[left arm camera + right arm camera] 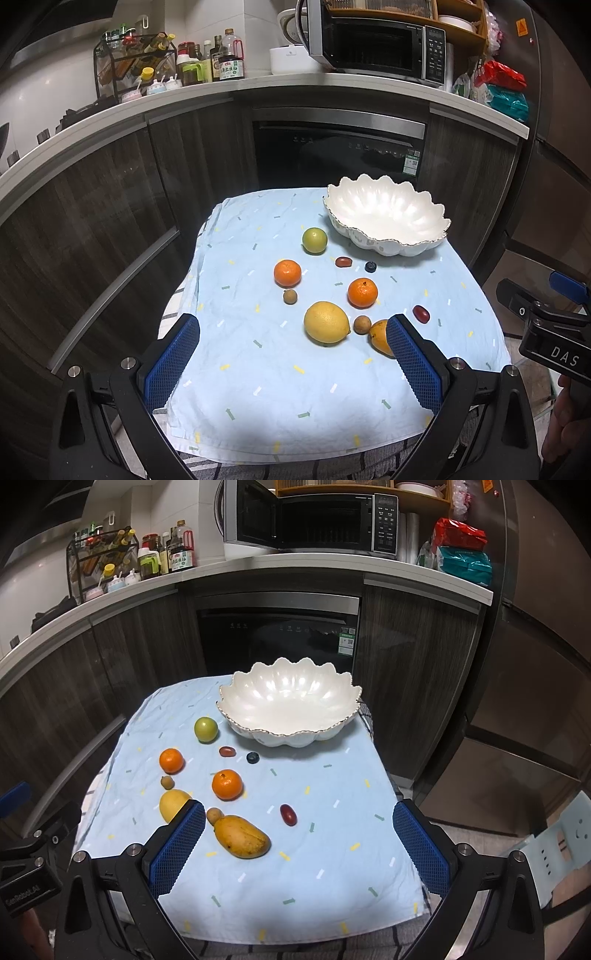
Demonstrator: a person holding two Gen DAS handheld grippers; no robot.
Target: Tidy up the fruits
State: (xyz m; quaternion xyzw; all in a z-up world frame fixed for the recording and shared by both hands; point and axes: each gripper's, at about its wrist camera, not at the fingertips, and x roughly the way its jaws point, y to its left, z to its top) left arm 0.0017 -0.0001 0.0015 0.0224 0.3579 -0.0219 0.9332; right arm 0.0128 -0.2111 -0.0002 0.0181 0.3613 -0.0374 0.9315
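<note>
A white scalloped bowl (388, 216) (288, 701) stands empty at the far right of a light blue cloth (277, 387) (314, 867). In front of it lie loose fruits: a green lime (314, 240) (205, 729), two oranges (287, 273) (362, 292) (171, 760) (227, 784), a yellow lemon (326, 322) (173, 805), a mango (381, 338) (242, 836), two small brown longans (290, 296) (362, 325), two red dates (343, 261) (421, 314) (288, 814) and a blueberry (370, 266) (252, 757). My left gripper (295, 354) hangs open at the near edge, the lemon between its fingers' line. My right gripper (299, 840) is open too, above the cloth's near right.
The cloth covers a small table in front of dark kitchen cabinets and a built-in dishwasher (338, 155). On the counter stand bottles (231, 59) and an open microwave (380, 40). The right gripper's body (546, 325) shows at the left view's right edge.
</note>
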